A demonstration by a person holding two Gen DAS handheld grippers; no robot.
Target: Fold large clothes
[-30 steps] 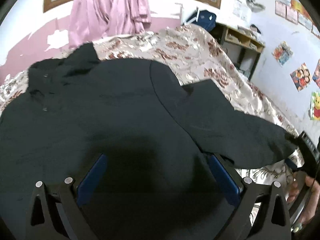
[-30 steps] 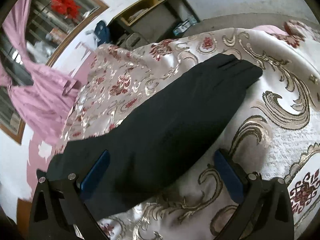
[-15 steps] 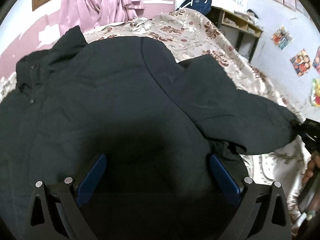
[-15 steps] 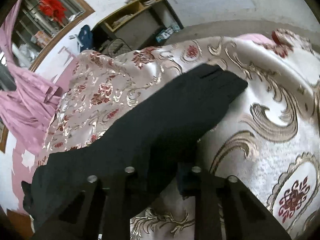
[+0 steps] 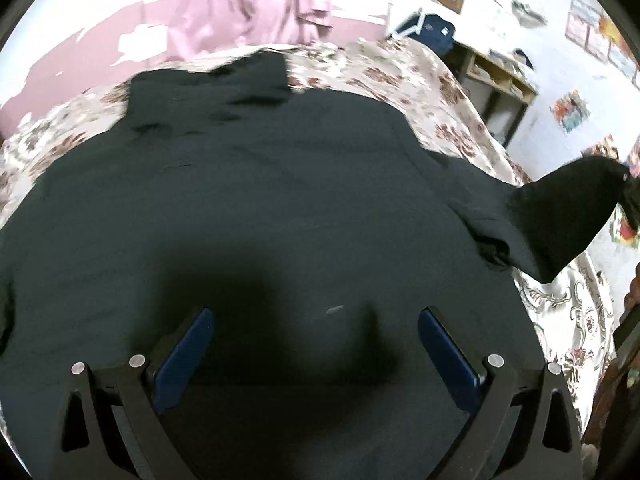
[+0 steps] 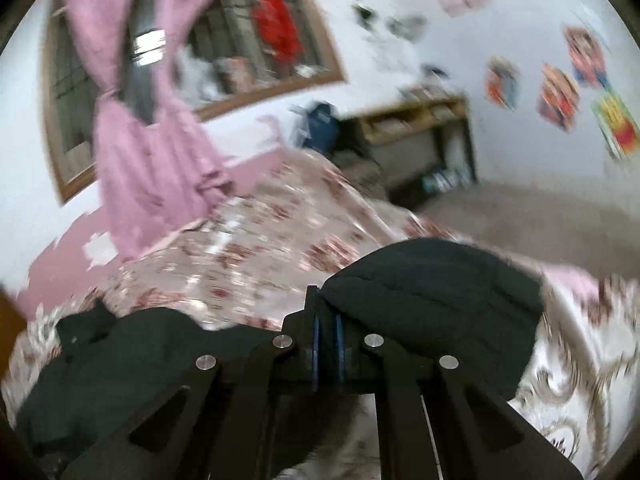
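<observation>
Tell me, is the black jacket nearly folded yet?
Not nearly. Done: the jacket lies spread on the bed. In hand: the right gripper is pinching the sleeve and holding it up off the bed, while the left gripper hovers open over the jacket's body. Left: laying that sleeve across, the other side, then folding the body.

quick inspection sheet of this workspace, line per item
surface: bed with floral bedspread, mostly under the garment
job's things: black jacket spread flat; its sleeve lifted off the bedspread
clutter: nothing seen on the bed besides the jacket
grippers: left gripper open, above the jacket body; right gripper shut on the sleeve
cables: nothing seen
surroundings: pink curtain at a framed window, wooden shelf, blue bag, posters on the wall
</observation>
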